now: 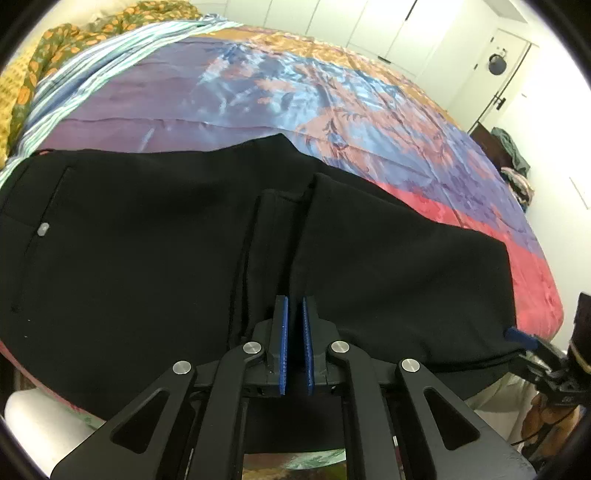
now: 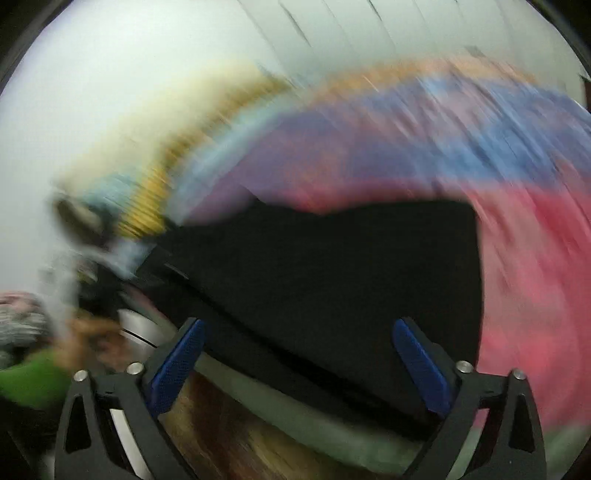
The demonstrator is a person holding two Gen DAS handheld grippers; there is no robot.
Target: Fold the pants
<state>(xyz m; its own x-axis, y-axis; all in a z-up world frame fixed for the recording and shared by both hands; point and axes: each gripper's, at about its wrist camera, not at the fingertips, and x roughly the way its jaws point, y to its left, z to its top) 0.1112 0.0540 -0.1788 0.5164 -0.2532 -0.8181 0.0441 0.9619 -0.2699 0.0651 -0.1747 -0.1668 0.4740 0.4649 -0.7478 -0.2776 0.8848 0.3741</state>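
Black pants (image 1: 147, 251) lie spread across the near edge of a bed, folded lengthwise, with a pocket zipper at the left. My left gripper (image 1: 294, 314) has its blue pads close together over the pants' near edge; dark cloth sits between them. My right gripper (image 2: 299, 332) is wide open, its blue pads apart, at the near edge of the pants (image 2: 332, 266); that view is motion-blurred. It also shows at the right edge of the left wrist view (image 1: 524, 338), by the pants' right end.
The bed has a shiny blue, purple and red cover (image 1: 295, 85). A yellow-green floral blanket (image 1: 44, 59) is bunched at the far left. White closet doors (image 1: 369, 26) stand behind. A pile of clothes (image 1: 515, 166) sits at the right.
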